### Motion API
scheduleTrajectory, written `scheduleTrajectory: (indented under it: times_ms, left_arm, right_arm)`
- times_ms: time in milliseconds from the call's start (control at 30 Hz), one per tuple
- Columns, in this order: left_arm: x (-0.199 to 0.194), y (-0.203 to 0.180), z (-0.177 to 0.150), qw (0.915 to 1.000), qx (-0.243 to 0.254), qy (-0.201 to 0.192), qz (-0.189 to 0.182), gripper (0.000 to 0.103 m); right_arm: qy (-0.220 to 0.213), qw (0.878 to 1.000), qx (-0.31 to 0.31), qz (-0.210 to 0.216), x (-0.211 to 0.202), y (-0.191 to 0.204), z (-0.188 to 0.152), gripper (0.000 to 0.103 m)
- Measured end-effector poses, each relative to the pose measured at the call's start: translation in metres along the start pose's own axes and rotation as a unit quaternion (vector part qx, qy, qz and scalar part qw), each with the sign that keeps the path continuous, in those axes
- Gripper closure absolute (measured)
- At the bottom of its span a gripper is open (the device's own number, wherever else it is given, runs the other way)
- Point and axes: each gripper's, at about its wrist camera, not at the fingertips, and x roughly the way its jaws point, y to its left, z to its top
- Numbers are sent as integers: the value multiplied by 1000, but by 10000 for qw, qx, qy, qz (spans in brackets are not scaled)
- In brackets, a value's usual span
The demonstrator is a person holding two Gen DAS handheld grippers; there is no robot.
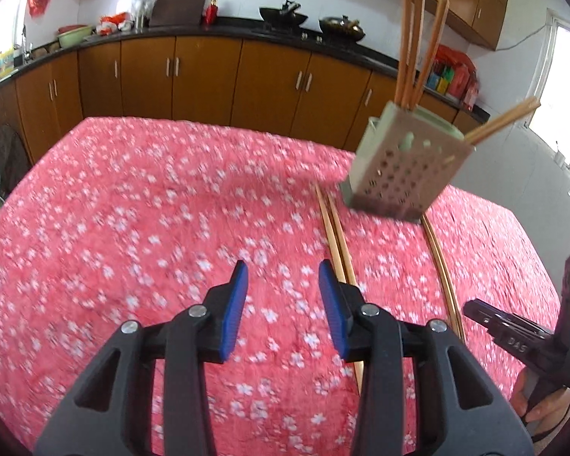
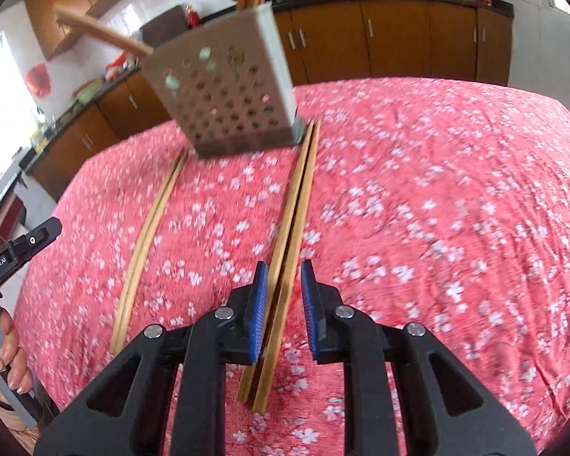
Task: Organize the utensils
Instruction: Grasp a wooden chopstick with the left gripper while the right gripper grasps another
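Two pairs of chopsticks lie ahead of the tongs

The left tongs (image 1: 283, 277) hang over the surface (image 1: 133, 209), which is covered by a red cloth with small white flowers. Their blue pads (image 1: 235, 311) stand apart with only cloth between them, so they are released and grasp nothing. Just to their right lies a pair of chopsticks (image 1: 336, 235), running away from them toward the holder (image 1: 406, 167). The right-hand pad partly covers the near stretch of that pair.

The holder is a pale box with rows of round holes, standing ahead and to the right of the left tongs. Several chopsticks (image 1: 414, 45) stick up out of it, and a few lean out sideways. A second pair (image 1: 442, 266) lies farther right, starting at the holder's base.

The right tongs (image 2: 284, 273) straddle a pair of chopsticks (image 2: 298, 197) lying on the cloth. That pair passes between the blue pads (image 2: 256, 311), close against the left one, with a clear gap to the right one. The tongs are not clenched on it. The other pair (image 2: 148, 228) lies to their left, well apart. The holder (image 2: 224, 91) stands straight ahead, at the far ends of both pairs.

A hand (image 2: 7, 357) gripping the other tool shows at the left edge of the right wrist view.
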Motion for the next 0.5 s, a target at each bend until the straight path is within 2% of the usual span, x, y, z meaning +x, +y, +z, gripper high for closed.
scheduleTrajectory:
  times_ms: [67,200,333,433,500]
  left_arm:
    - [3,-6,-5,10000,61,73,-24,64]
    - [10,-18,-8,9996,216,181,-90,64]
    - [18,-26,-12,9989,324,292,-173,64]
    - [26,-34,-17,9978,427,434,-278,69]
    - [30,-38,-19,9971,453,520,-333,73]
  right_arm:
    - [49,9999,-61,-124,5,-2,-1,88]
    - [-17,9987,-149,-485,11,-3,-1,89]
    - [-28,9983,-195,-549,13,-7,2,90]
    - [-104,9964,-243,-800,14,-10,2,95]
    - [-160,9956,7,-920,12,-21,4,95]
